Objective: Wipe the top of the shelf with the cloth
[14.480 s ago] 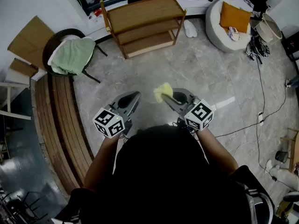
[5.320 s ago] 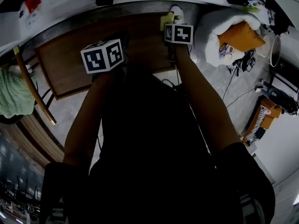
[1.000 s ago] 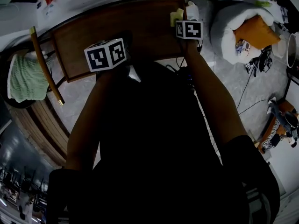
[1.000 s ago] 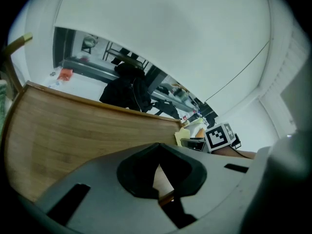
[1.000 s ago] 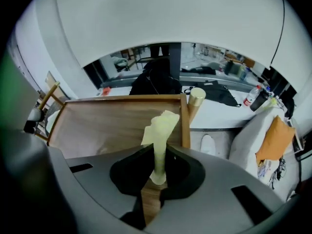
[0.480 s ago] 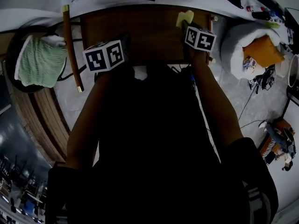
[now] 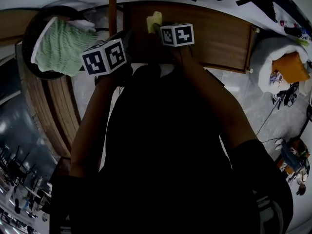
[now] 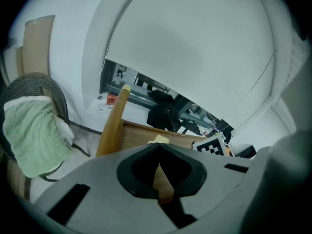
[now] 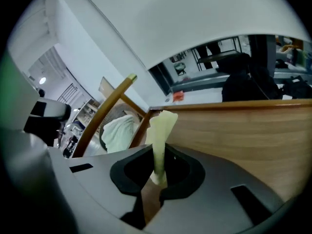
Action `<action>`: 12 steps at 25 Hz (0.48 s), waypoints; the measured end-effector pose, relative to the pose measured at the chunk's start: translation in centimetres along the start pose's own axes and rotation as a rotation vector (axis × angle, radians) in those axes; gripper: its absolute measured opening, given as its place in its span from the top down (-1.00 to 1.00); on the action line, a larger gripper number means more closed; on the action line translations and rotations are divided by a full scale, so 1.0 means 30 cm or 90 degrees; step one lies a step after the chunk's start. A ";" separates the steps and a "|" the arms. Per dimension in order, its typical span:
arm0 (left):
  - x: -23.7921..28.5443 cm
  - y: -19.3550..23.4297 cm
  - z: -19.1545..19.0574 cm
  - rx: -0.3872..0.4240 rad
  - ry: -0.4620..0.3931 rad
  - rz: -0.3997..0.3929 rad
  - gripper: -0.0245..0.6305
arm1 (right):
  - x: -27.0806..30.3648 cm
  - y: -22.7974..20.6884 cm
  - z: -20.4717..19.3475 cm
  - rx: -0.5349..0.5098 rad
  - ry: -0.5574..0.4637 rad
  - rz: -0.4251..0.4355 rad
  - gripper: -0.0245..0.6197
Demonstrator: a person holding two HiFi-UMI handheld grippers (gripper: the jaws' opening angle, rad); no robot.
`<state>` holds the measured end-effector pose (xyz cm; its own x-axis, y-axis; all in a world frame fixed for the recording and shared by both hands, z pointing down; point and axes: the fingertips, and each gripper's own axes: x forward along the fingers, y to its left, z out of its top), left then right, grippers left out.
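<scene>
- Now the right hand-held gripper (image 9: 157,155) has its jaws pressed together on a yellow cloth (image 9: 161,128), and a folded strip of the cloth stands up from between the jaw tips.
- From the head view, the cloth lies over the left part of the brown wooden top of the shelf (image 7: 214,30), toward the far edge. Whether it presses on the wood cannot be told.
- This gripper's marker cube sits just behind the cloth, above the shelf top, with the person's right arm stretched forward to it.
- The left hand-held gripper (image 8: 159,149) has its jaws closed tip to tip with nothing between them; only wood shows through the opening behind the tips.
- In the head view the left hand-held gripper is held by the shelf's left front corner, apart from the cloth.
- A wooden post (image 7: 112,6) with a pale cap stands at the shelf's left end.
- Left of the post, a green towel (image 7: 61,43) is draped over a dark round chair (image 8: 48,86).
- Right of the shelf, a white beanbag seat (image 7: 273,57) carries an orange cushion (image 7: 291,66) on the grey floor (image 7: 263,111).
</scene>
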<state>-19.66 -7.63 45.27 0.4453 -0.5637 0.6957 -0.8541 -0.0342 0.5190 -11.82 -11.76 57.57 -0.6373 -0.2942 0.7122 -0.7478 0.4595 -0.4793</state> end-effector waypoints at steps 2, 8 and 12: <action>-0.029 0.045 -0.012 -0.007 0.003 0.005 0.90 | 0.084 0.056 -0.038 -0.011 0.027 0.009 0.78; -0.060 0.120 -0.066 -0.019 0.024 0.013 0.90 | 0.237 0.211 -0.090 -0.069 0.054 0.057 0.78; -0.056 0.137 -0.082 -0.015 0.040 0.007 0.90 | 0.303 0.256 -0.110 -0.114 0.081 0.040 0.78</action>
<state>-23.27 -4.80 47.45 0.4522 -0.5108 0.7312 -0.8530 -0.0082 0.5218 -22.73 -8.12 62.06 -0.6449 -0.1574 0.7479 -0.6550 0.6181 -0.4347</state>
